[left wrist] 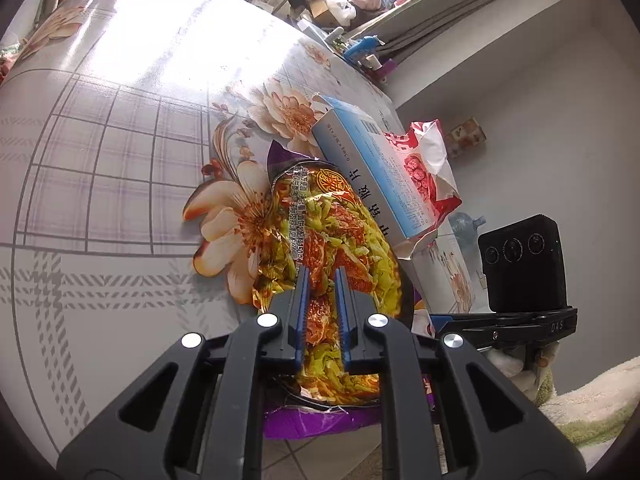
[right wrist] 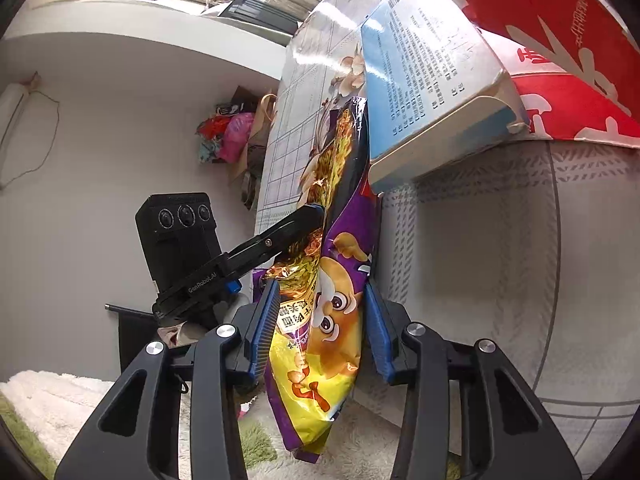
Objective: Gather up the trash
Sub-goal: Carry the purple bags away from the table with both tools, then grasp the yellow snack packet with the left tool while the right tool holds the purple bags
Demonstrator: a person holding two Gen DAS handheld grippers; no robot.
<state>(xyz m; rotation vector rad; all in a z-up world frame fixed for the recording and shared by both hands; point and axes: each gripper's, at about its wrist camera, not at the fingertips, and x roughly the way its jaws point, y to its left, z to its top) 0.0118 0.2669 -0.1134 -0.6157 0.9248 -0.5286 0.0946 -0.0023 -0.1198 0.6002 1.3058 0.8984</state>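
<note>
A purple and yellow snack bag (left wrist: pixel 332 240) lies over the table's near edge, with a blue and white carton (left wrist: pixel 376 176) and a red wrapper (left wrist: pixel 428 160) behind it. My left gripper (left wrist: pixel 321 276) is nearly closed on a fold of the bag's printed face. In the right wrist view the same bag (right wrist: pixel 324 320) hangs between the wide-apart blue fingers (right wrist: pixel 264 328) of my right gripper (right wrist: pixel 320 292), which is open around it. The left gripper's finger (right wrist: pixel 288 228) presses the bag from the left. The carton (right wrist: pixel 432 92) and red wrapper (right wrist: pixel 568 48) sit above.
The table (left wrist: pixel 120 160) has a plaid and flower cloth. Small bottles and a blue tool (left wrist: pixel 360 48) stand at its far edge. A water jug (left wrist: pixel 468 228) sits on the floor. A cream and green rug (right wrist: pixel 52 408) lies below, and bags (right wrist: pixel 232 136) lean on the wall.
</note>
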